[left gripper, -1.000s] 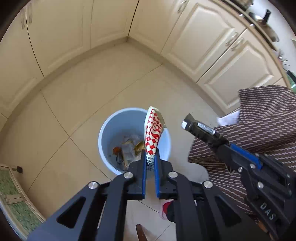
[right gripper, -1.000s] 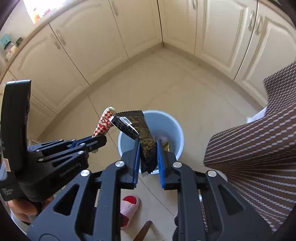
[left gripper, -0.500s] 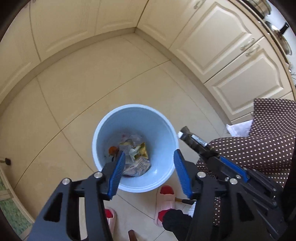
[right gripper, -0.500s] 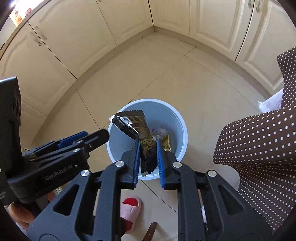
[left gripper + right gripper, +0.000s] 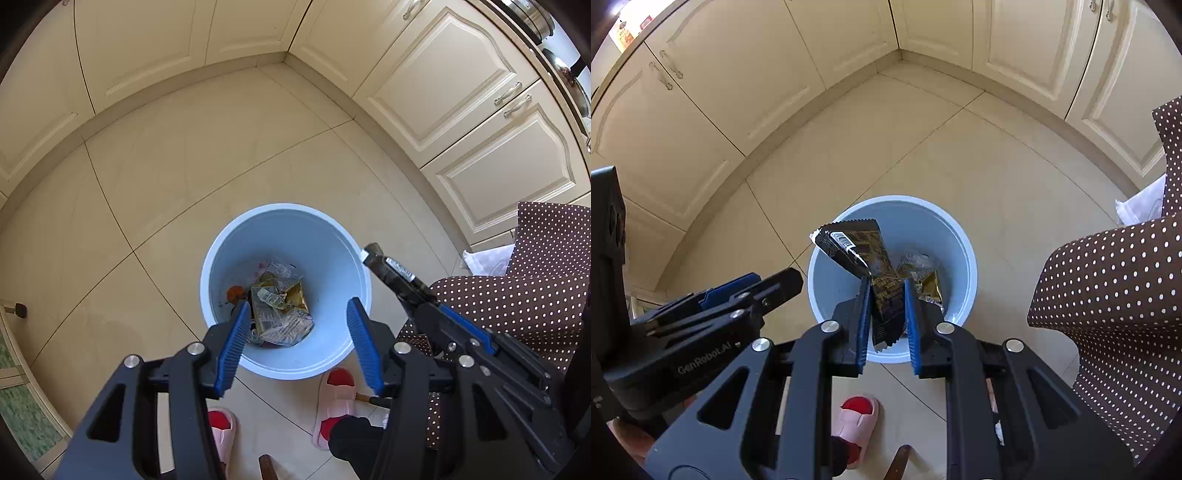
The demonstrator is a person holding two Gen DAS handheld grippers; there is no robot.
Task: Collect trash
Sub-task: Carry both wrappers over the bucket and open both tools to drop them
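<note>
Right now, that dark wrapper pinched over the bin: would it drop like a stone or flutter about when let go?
Probably flutter. The dark wrapper looks thin and creased, standing up from the right hand-held gripper with a bent top, so it seems light and fairly floppy. Its glossy film may be slippery. Held over the blue bin, it should likely still land inside.

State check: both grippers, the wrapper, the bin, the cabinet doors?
Left gripper: open, nothing between the pads, above the bin.
Right gripper: shut on the dark wrapper.
Dark wrapper: held over the bin, not yet dropped.
Bin: upright, no lid, wrappers at the bottom.
Cabinet doors: closed.
</note>
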